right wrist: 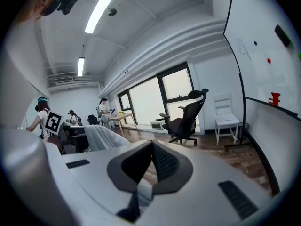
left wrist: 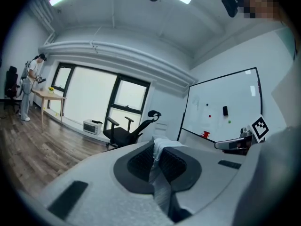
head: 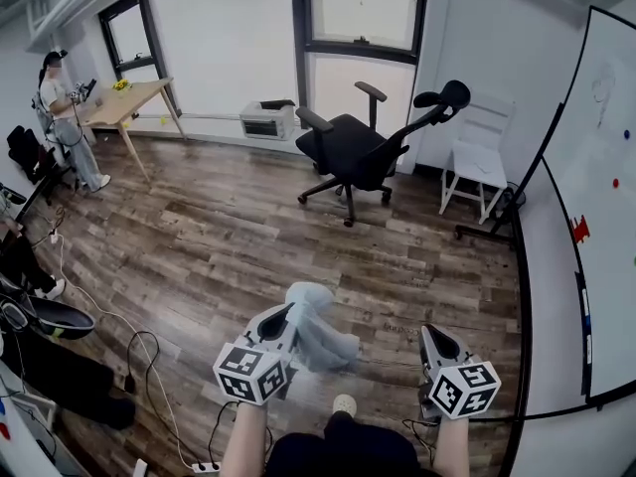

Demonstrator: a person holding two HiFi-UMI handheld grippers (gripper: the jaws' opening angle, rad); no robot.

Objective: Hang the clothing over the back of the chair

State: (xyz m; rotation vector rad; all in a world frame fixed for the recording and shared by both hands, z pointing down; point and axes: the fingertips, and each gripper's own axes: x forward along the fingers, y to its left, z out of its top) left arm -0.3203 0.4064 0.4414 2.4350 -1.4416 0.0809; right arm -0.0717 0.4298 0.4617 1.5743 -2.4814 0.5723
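Bright, even light: the tall dark-framed windows (head: pixel 234 38) behind the black swivel office chair (head: pixel 350 152) are blown out white, and long ceiling strip lamps (right wrist: pixel 104 7) glare above it. Shadows under the chair are soft. Both gripper views bow strongly, with black rounded edges and blurred foregrounds.

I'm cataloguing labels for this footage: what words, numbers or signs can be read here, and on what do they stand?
No text is legible anywhere.
Whiteboard: only faint marks and coloured magnets.
Left gripper and right gripper: black-and-white square patterns, no words.
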